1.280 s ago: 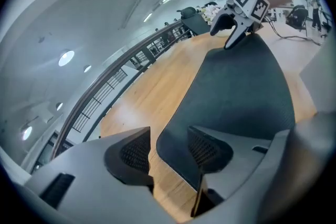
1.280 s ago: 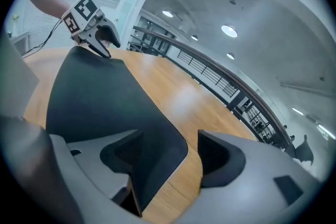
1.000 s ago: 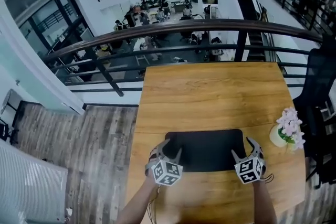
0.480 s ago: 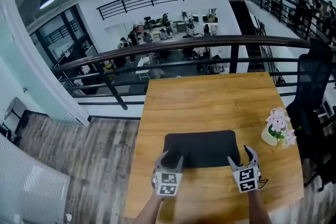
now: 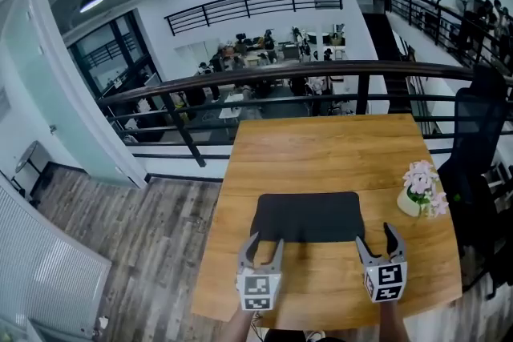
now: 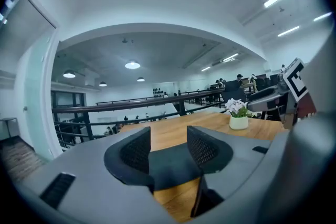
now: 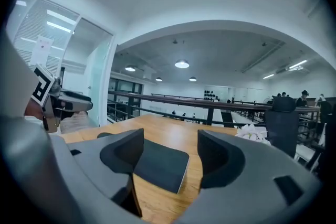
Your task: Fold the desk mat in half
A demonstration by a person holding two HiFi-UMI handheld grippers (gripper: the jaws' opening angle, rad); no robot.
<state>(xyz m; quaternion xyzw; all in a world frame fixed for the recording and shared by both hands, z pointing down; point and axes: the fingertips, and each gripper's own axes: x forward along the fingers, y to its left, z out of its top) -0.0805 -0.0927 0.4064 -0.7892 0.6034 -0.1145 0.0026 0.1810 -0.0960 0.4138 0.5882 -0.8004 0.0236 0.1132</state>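
**Head view.** A wooden table (image 5: 321, 148) stands against a black railing (image 5: 321, 70), beyond which lies a lower office floor. The desk mat (image 5: 309, 216), a dark rectangle with rounded corners, lies flat on the near half of the table, roughly centred left to right. The left gripper (image 5: 267, 244) is at the mat's near left corner, its jaw tips at the mat's near edge. The right gripper (image 5: 375, 238) is at the near right corner, with one jaw tip at that corner and the other over bare wood to the right. Each gripper carries its marker cube on the near side. A white pot of pale flowers (image 5: 418, 192) stands on the table well to the right of the mat; a dark office chair (image 5: 481, 132) is past the table's right edge.

**Left gripper view.** The jaws stand apart and released. Nothing is pinched. The mat's dark surface shows in the gap, lying on the wood beyond and below the pads. The flower pot and the right gripper appear at the right.

**Right gripper view.** The jaws are likewise spread and empty. The mat's near right corner lies between them on the table, clear of both pads. The left gripper appears at the far left.
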